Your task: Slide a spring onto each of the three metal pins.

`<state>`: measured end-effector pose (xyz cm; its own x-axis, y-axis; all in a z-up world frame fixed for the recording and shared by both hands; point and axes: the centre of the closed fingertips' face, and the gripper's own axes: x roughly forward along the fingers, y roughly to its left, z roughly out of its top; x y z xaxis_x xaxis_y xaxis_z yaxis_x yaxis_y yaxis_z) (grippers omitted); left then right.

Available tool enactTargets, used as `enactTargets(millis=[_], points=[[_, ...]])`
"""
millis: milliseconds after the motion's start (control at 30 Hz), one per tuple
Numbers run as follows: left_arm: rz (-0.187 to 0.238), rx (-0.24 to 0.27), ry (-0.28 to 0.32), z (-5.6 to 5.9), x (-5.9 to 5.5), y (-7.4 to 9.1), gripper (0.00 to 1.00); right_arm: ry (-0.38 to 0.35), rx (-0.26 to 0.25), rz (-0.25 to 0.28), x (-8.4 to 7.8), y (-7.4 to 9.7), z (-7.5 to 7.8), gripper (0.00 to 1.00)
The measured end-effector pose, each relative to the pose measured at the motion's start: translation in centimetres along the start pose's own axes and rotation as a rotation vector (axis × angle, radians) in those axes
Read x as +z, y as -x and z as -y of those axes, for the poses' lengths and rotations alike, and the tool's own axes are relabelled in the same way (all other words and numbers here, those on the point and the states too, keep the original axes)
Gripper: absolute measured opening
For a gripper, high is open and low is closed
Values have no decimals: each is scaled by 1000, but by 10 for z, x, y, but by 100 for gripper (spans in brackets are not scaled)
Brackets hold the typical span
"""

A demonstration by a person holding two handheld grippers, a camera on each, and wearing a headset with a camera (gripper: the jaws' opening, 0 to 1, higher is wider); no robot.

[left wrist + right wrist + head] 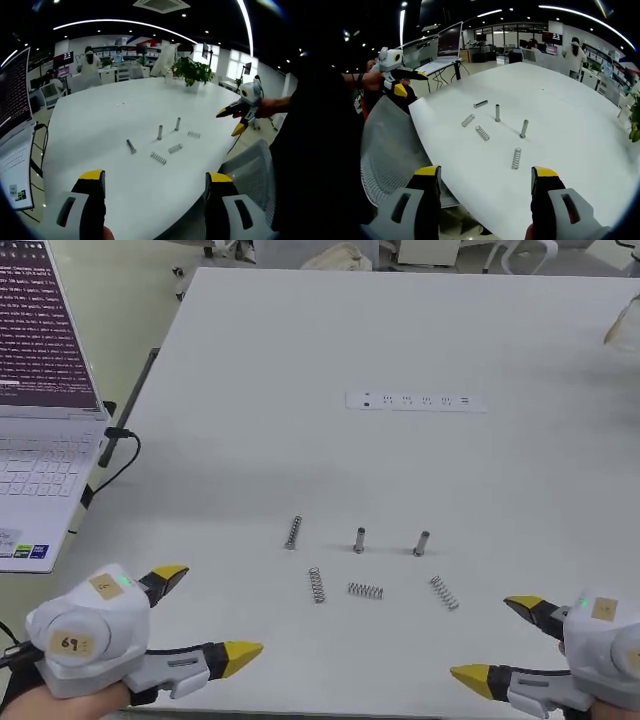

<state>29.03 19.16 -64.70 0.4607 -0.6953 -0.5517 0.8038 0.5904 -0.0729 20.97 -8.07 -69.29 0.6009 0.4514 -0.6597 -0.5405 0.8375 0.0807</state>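
Two metal pins [359, 539] [421, 543] stand upright on the white table [400, 330]. A third pin [293, 532] to their left lies tilted over; it shows on its side in the right gripper view [480, 104]. Three loose springs [316, 584] [365, 590] [444, 592] lie flat just in front of the pins. My left gripper [207, 615] is open at the near left edge, well short of the springs. My right gripper [495, 640] is open at the near right, nothing between its jaws. The pins [160, 132] and springs [175, 148] sit beyond my left gripper [155, 182].
An open laptop [40, 440] with a black cable [115, 455] sits at the table's left edge. A white power strip [415, 401] lies farther back. A grey mesh chair [390, 150] stands below the near table edge. A potted plant [192, 72] stands at the far end.
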Motion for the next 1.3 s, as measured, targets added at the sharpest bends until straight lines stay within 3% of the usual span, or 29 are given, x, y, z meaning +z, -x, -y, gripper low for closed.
enactTargets(millis=[600,1300], points=[[0,6,-4,-7,1,-2,78,5,6,-2,1,-1,-2,71],[20,-11,17,-23,22,-36,77,-15,12,18,9,-1,-4,74]])
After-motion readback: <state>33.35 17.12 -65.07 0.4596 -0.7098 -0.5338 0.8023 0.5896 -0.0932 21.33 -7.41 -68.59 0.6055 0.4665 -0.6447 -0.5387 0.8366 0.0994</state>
